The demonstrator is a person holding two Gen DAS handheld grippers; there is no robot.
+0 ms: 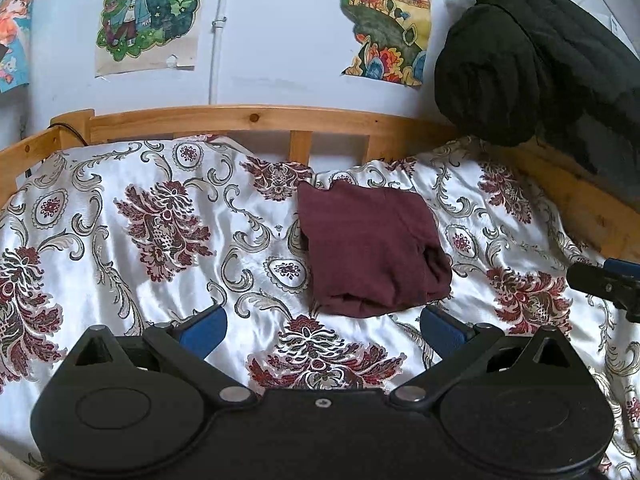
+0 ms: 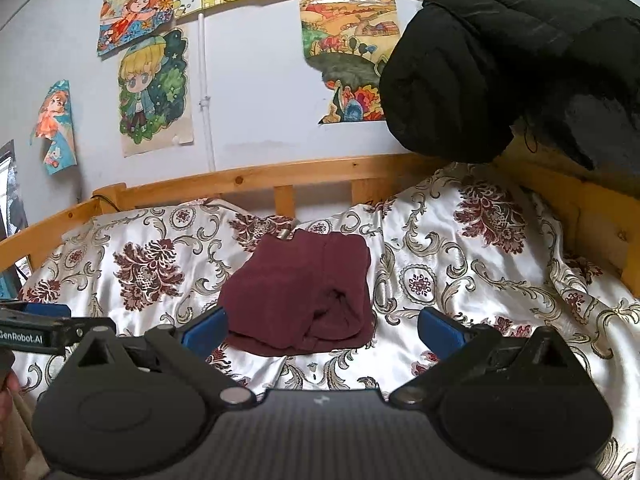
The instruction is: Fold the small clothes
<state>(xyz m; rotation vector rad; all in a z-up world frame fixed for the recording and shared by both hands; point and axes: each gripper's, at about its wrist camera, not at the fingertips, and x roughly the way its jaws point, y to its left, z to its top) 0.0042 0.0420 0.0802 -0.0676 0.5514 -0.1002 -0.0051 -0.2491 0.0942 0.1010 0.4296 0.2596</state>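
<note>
A small maroon garment (image 1: 370, 246) lies folded into a compact rectangle on the floral bedspread (image 1: 140, 216); it also shows in the right wrist view (image 2: 300, 300). My left gripper (image 1: 322, 330) is open and empty, hovering just in front of the garment's near edge. My right gripper (image 2: 322, 330) is open and empty, its left blue fingertip (image 2: 206, 330) close to the garment's near left corner. The right gripper's tip shows at the right edge of the left wrist view (image 1: 612, 284). The left gripper shows at the left edge of the right wrist view (image 2: 44, 328).
A wooden bed rail (image 1: 256, 118) runs along the far side and right of the bed. A black padded jacket (image 1: 532, 60) hangs over the right rail (image 2: 520, 52). Drawings (image 1: 150, 12) are taped on the white wall behind.
</note>
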